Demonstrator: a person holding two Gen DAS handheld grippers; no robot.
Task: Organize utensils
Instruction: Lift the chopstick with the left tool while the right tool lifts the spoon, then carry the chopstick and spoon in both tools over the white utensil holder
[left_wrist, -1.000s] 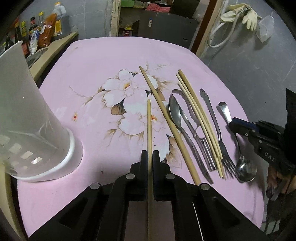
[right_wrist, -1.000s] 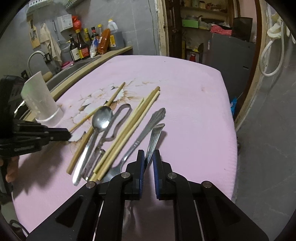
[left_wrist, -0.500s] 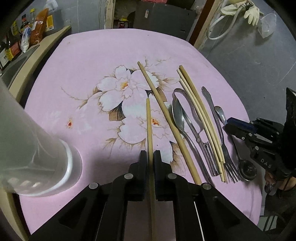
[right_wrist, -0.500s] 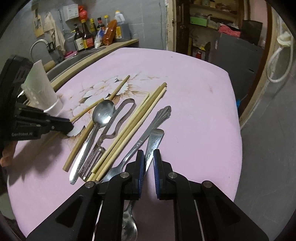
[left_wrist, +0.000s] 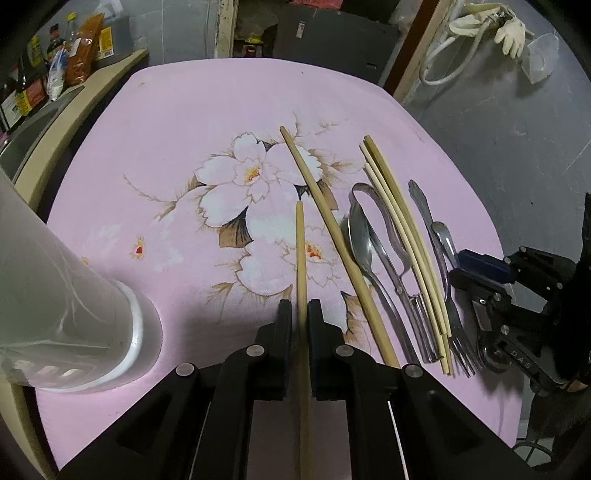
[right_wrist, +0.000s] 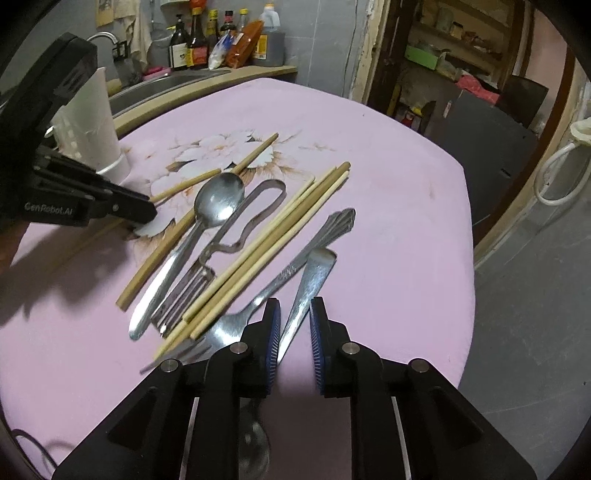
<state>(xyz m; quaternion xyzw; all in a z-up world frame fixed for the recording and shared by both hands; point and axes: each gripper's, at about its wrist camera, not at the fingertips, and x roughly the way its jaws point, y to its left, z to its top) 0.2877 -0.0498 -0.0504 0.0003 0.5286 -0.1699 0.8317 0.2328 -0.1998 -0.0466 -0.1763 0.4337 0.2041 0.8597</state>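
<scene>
Chopstick (left_wrist: 301, 258), clamped in left gripper (left_wrist: 299, 317), should tip upright over white holder (left_wrist: 74, 295), while right gripper (right_wrist: 294, 328), jaws opening, frees spoon (right_wrist: 306, 288).

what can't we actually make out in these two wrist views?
- Left wrist: top of the white holder is cut off by the frame edge, so its contents are unseen.
- Left wrist: rear of the held chopstick hides behind the left gripper.
- Right wrist: the spoon bowl is dark under the right gripper, whose jaws are opening around its handle.
- Right wrist: fork tines are blurred.
</scene>
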